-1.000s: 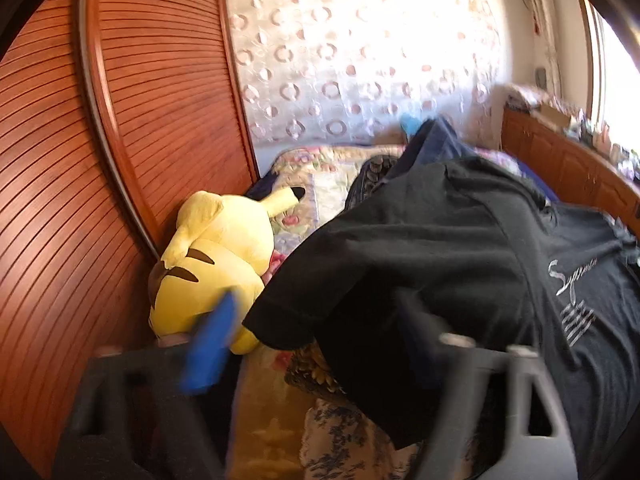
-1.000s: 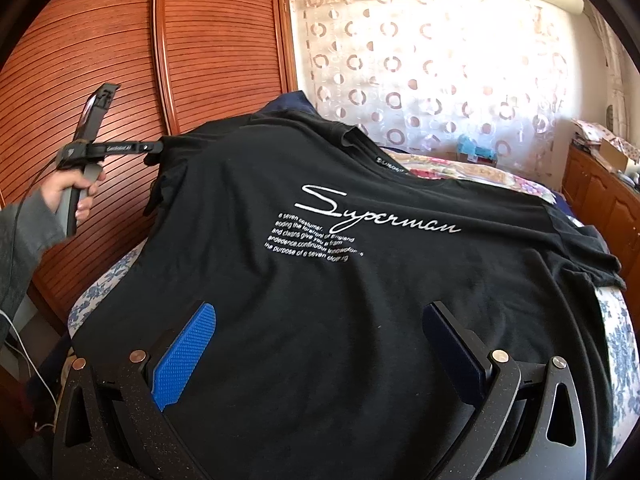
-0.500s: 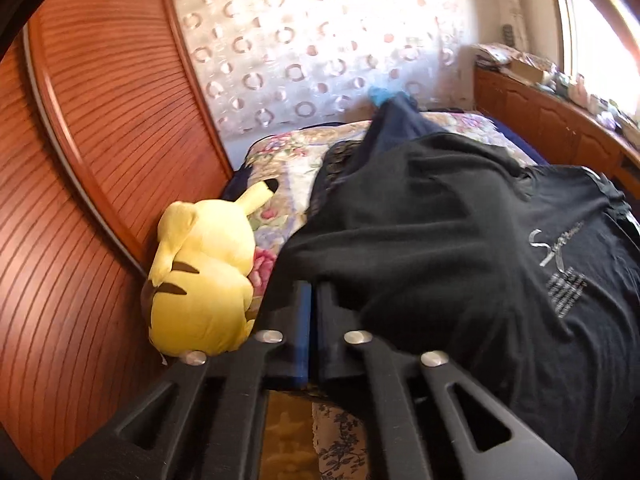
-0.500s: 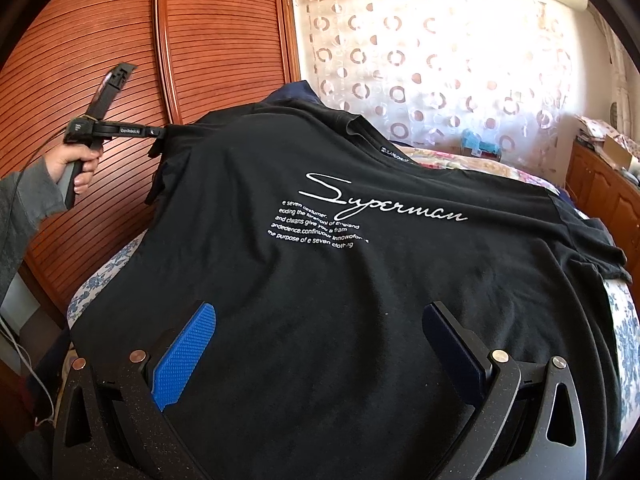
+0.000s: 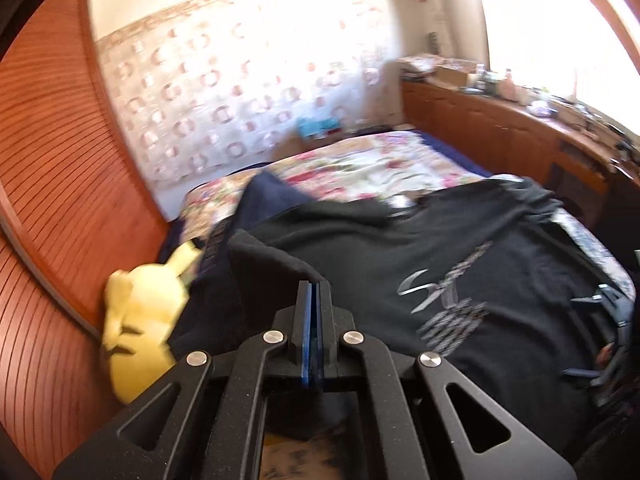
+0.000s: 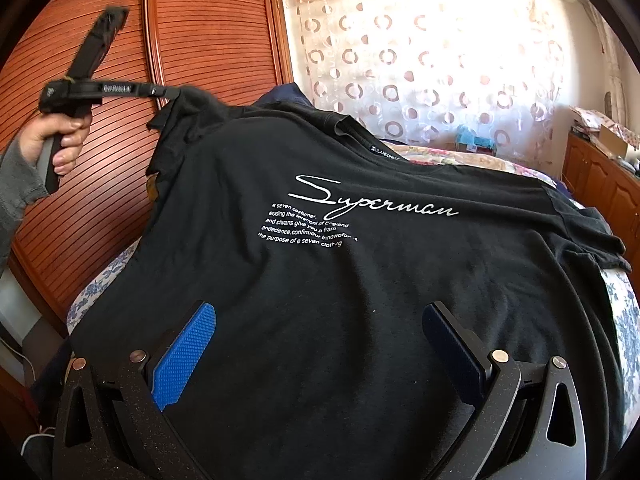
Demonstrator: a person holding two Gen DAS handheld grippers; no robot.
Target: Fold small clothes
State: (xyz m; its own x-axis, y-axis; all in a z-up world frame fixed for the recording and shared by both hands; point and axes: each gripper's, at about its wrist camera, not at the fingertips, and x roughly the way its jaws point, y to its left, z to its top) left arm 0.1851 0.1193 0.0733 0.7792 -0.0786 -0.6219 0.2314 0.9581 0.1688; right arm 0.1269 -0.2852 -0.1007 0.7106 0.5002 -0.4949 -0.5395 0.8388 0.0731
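A black T-shirt with white "Superman" lettering lies spread face up on the bed. My left gripper is shut on its left sleeve, and the cloth is pinched between the blue pads. In the right wrist view a hand holds that left gripper above the bed, and the sleeve hangs lifted from its tip. My right gripper is open over the shirt's lower part. Its blue pads sit wide apart with only flat cloth below them.
A yellow plush toy lies at the bed's left edge against the slatted wooden wardrobe doors. A navy garment lies beyond the shirt on the floral bedspread. A cluttered wooden cabinet runs along the right wall.
My left gripper went from open to shut on the sleeve, then rose and swung over the shirt, lifting the sleeve off the bed. The right gripper stayed still and open.
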